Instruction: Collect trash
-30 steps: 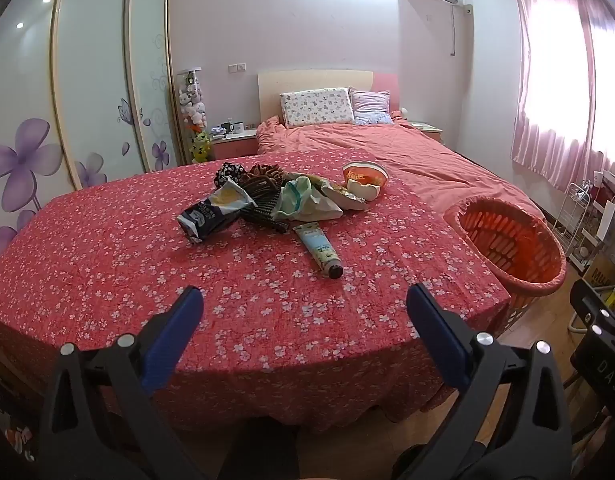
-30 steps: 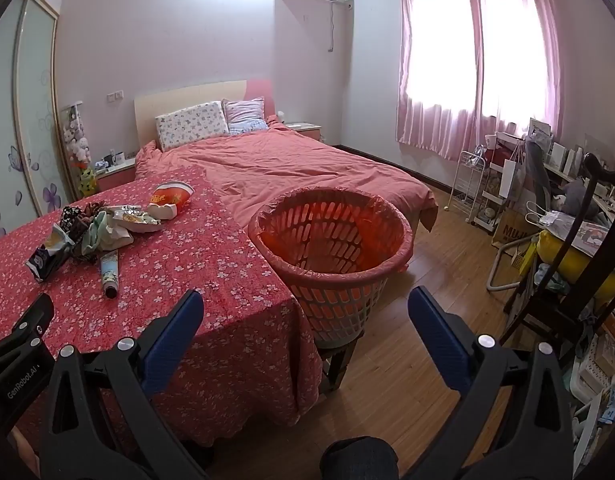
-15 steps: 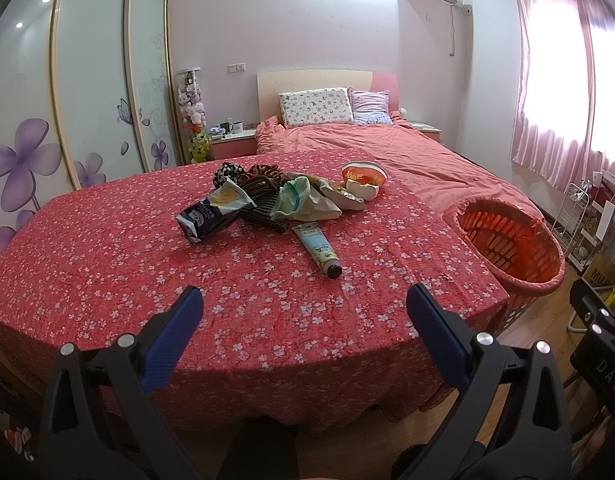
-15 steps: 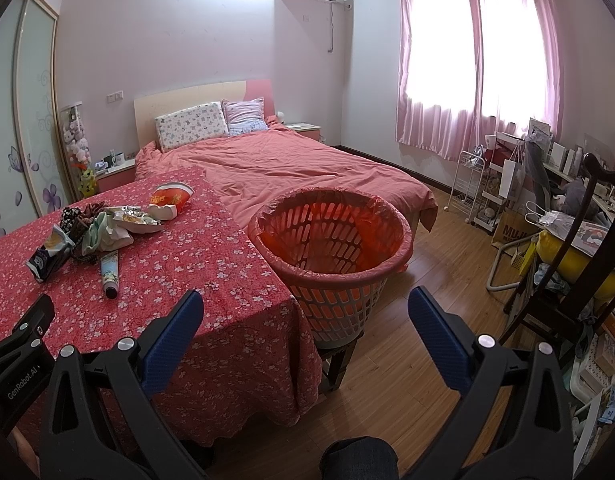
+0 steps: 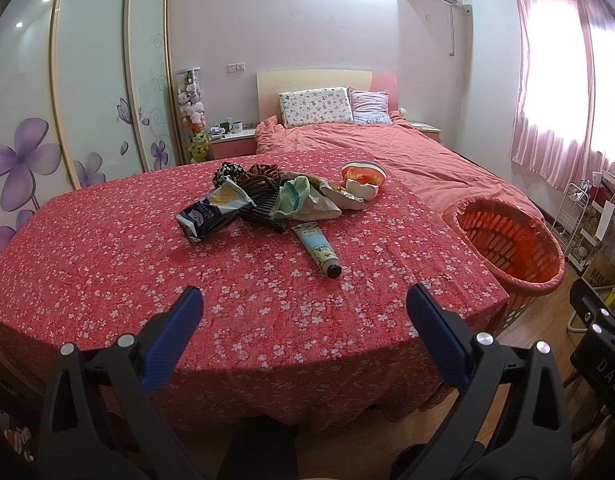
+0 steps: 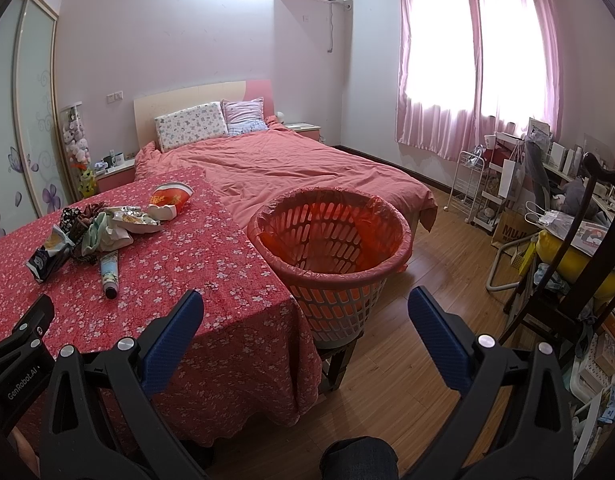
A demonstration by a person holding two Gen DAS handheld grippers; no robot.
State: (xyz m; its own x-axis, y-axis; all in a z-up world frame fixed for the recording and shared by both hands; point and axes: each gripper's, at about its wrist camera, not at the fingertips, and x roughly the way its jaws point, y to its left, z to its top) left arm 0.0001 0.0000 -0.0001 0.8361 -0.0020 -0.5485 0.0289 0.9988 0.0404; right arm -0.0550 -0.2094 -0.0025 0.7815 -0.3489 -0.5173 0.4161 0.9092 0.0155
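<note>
A heap of trash lies mid-table on the red flowered tablecloth (image 5: 107, 264): a dark snack bag (image 5: 211, 214), a crumpled pale wrapper (image 5: 297, 200), a cream tube (image 5: 317, 246) and a red paper bowl (image 5: 363, 174). An orange basket (image 5: 511, 246) lined with a red bag stands off the table's right edge. My left gripper (image 5: 303, 312) hovers open over the table's near edge, well short of the heap. In the right wrist view the basket (image 6: 331, 240) is ahead, and my right gripper (image 6: 305, 312) is open and holds nothing, between table corner and basket.
A bed with a pink cover (image 6: 291, 168) lies behind the table. Sliding wardrobe doors (image 5: 87, 80) run along the left. A wire rack (image 6: 467, 184), a cluttered desk and a dark wooden chair (image 6: 587, 248) crowd the right side. Wooden floor (image 6: 427, 320) shows beside the basket.
None of the trash has moved. Both views have shifted only slightly; both grippers stay open.
</note>
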